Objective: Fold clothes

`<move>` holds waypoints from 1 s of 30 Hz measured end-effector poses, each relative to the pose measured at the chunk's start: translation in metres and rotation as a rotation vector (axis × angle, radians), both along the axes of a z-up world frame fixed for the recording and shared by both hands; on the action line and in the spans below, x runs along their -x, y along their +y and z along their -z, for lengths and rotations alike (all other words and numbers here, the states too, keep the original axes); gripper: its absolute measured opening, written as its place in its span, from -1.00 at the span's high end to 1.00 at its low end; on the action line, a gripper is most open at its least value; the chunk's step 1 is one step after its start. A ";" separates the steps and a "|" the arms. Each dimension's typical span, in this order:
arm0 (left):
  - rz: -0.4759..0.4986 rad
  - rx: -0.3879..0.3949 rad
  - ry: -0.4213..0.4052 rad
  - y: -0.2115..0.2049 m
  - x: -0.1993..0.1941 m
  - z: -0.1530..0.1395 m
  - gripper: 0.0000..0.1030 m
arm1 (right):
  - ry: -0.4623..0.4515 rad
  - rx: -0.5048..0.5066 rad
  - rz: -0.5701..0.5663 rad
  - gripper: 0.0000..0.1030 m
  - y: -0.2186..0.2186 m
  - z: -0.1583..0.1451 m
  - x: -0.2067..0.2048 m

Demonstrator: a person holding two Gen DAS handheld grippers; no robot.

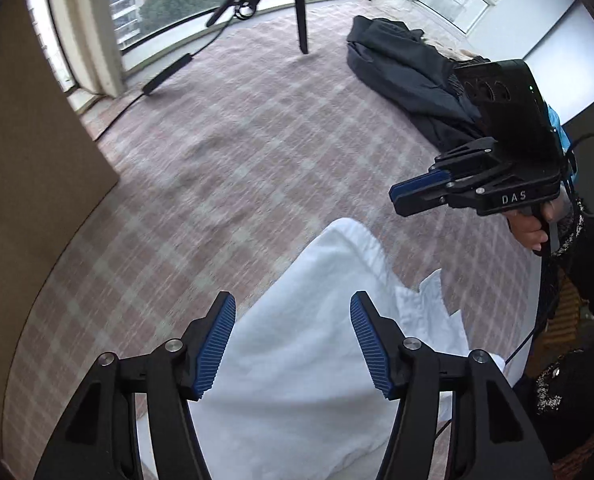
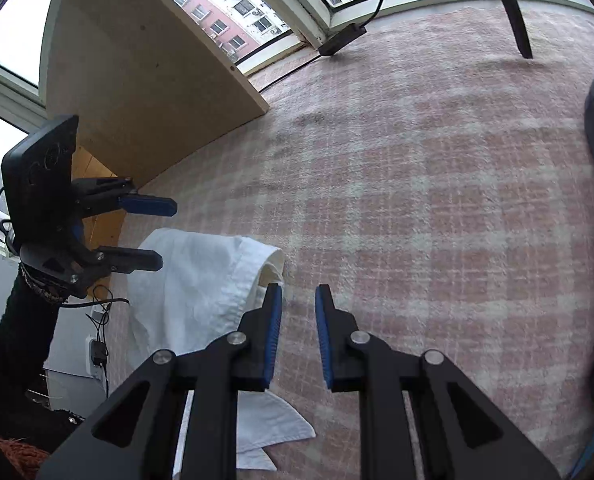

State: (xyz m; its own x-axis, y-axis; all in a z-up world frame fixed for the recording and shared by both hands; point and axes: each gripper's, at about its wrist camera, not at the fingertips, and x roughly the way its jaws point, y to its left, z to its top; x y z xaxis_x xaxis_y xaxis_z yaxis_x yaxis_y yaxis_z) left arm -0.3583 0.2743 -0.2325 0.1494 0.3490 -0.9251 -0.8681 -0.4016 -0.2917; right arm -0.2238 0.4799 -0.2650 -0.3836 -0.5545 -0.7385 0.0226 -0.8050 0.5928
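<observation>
**Mia:** Where is the white shirt [image 1: 297, 340]?

**Ben:** It lies on the checked carpet [image 1: 237, 140]. In the left camera's picture it fills the bottom middle. It runs from the bottom edge up to a rounded end near the middle of the picture.

**Mia:** So which way is it long?

**Ben:** It is long from bottom to top in that picture. That is the same way the left tongs [image 1: 293, 344] point.

**Mia:** Are the left tongs holding it?

**Ben:** No. They are spread wide, and the shirt shows in the gap between them. The blue pads [image 1: 217, 344] do not press on it. They look to be above the cloth.

**Mia:** And the right tongs [image 2: 299, 336]?

**Ben:** In the right camera's picture there is just a thin gap between them, and I see only carpet in that gap. So they hold nothing. The shirt [image 2: 201, 280] is to their left, in the lower left of that picture. Its collar end is just beside the left pad [image 2: 273, 332], but I cannot tell if they touch.

**Mia:** Which one is nearer to the shirt?

**Ben:** The left tongs, I think. They are right over it. The right tongs are off to one side.

**Mia:** What about the dark clothes [image 1: 409, 80]?

**Ben:** That heap is in the upper right of the left picture, well apart from both tongs. I think the white shirt comes first.
</observation>
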 end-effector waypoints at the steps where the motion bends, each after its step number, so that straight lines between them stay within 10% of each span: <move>1: 0.047 0.029 -0.017 0.014 -0.002 0.008 -0.15 | -0.003 0.014 0.009 0.66 0.003 0.001 -0.008; 6: 0.199 0.145 -0.130 0.061 -0.007 0.044 -0.09 | 0.036 0.067 0.023 0.58 0.008 0.006 -0.035; 9: 0.253 0.176 -0.130 0.069 -0.015 0.051 0.32 | 0.061 0.092 0.033 0.52 0.010 0.011 -0.040; 11: 0.231 0.151 -0.149 0.060 -0.013 0.042 0.72 | 0.067 0.080 0.021 0.41 0.008 0.015 -0.037; 23: 0.158 -0.053 -0.113 -0.013 -0.026 -0.039 0.79 | 0.186 0.281 -0.345 -0.18 -0.056 0.010 0.016; 25: 0.148 -0.043 -0.080 -0.012 -0.020 -0.039 0.64 | 0.177 0.307 -0.384 -0.03 -0.066 0.014 0.024; 27: 0.081 -0.032 -0.022 -0.016 -0.007 -0.039 0.52 | 0.149 0.322 -0.370 0.78 -0.062 0.019 0.025; 30: -0.011 -0.083 -0.018 -0.039 0.010 -0.044 0.46 | 0.110 0.334 -0.327 0.81 -0.050 0.024 0.023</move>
State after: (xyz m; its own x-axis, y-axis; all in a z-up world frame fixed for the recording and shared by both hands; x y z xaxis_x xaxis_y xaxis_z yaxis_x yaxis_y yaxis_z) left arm -0.3679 0.2356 -0.1889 0.1609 0.4263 -0.8902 -0.8581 -0.3852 -0.3396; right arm -0.2466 0.4303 -0.2889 -0.2154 -0.8594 -0.4637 0.3204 -0.5107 0.7978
